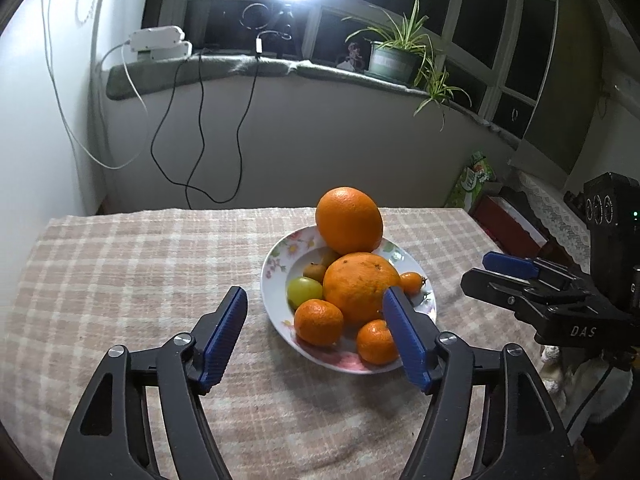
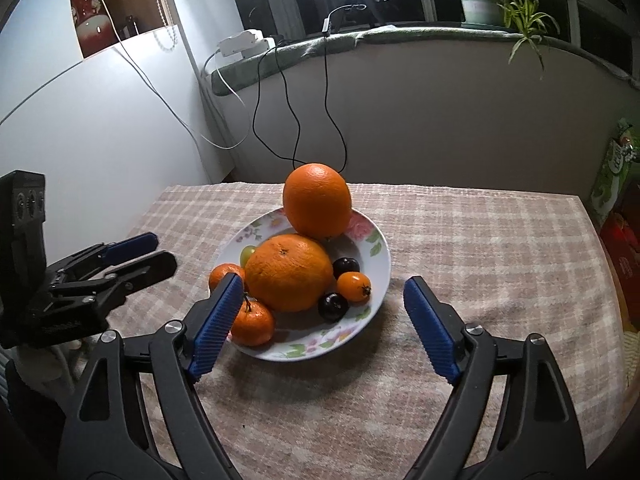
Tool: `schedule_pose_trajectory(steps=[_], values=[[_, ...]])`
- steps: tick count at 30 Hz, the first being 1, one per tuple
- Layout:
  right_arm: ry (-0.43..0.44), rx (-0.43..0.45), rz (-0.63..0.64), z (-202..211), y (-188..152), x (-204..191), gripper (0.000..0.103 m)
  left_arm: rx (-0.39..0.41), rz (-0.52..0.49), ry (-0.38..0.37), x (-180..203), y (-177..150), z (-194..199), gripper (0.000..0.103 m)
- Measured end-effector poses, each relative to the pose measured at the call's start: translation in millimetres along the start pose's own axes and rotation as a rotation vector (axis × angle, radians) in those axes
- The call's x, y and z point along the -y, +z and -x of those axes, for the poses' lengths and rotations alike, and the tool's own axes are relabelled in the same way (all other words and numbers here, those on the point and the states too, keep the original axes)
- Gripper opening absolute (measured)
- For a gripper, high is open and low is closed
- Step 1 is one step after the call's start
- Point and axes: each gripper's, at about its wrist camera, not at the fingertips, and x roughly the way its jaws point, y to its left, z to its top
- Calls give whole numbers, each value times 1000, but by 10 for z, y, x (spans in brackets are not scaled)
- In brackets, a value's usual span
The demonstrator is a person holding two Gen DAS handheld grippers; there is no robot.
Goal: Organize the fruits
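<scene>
We hold both claws, left claw [image 1: 316, 308] and right claw [image 2: 324, 300], spread apart and empty above a checked-cloth surface [image 1: 140, 260]; a floral plate [image 2: 376, 248] of fruit sits before a dark window [image 1: 480, 20].

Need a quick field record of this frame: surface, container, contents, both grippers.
surface: checked tablecloth
container: floral plate
contents: tall orange at the far rim, large orange in the middle, two mandarins at the near edge, green grape, small orange tomato, two dark round fruits
left gripper: jaws open, holding nothing
right gripper: jaws open, holding nothing
fruit off plate: none visible
</scene>
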Motion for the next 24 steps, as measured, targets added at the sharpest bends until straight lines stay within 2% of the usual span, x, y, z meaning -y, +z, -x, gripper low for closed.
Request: schedule_pose_trajectory(steps=[8,13,24], values=[[-42,56,44,220,-116,-87,91,31,-21,28,98,-105,187,76],[-90,107,91,358,-193,-174,101,50,-30,73,139,-165,305,79],[-96,114,117,449,-251,-272,102,53,-6,95,160,-230,452,80]])
